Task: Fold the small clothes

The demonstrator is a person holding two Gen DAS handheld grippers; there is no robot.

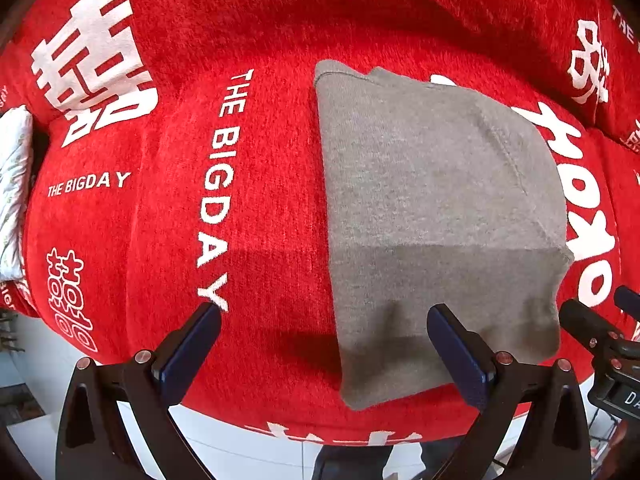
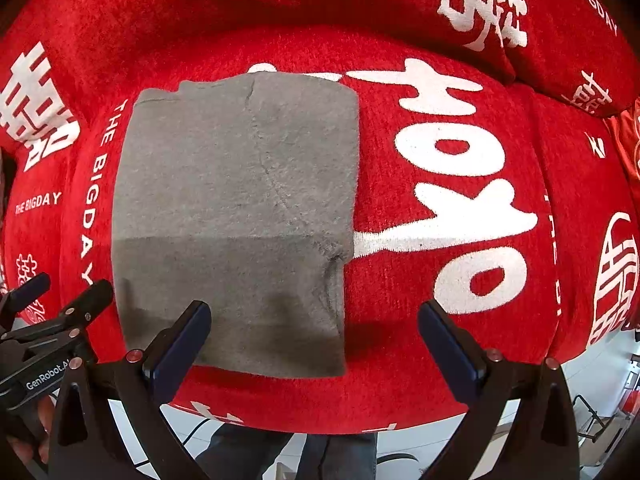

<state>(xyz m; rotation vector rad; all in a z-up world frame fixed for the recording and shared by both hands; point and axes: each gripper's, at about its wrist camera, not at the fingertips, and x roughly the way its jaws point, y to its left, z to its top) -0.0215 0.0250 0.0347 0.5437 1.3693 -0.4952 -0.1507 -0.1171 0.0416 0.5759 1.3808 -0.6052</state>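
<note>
Left wrist view: both tongs, left tongs and right tongs, hang apart over the folded grey garment, red cover bare around its edges.

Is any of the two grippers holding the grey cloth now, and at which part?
Nothing is held. The left gripper and the right gripper are both open above the folded grey garment, which lies flat on the red cover.

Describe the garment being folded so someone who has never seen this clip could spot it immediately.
Find the red plush cover printed with white characters and "THE BIGDAY". Near its front edge lies the grey garment, folded into a flat rectangle, just ahead of the open left gripper and right gripper. It is the only plain, unprinted grey cloth there, with a stitched seam running across it.
</note>
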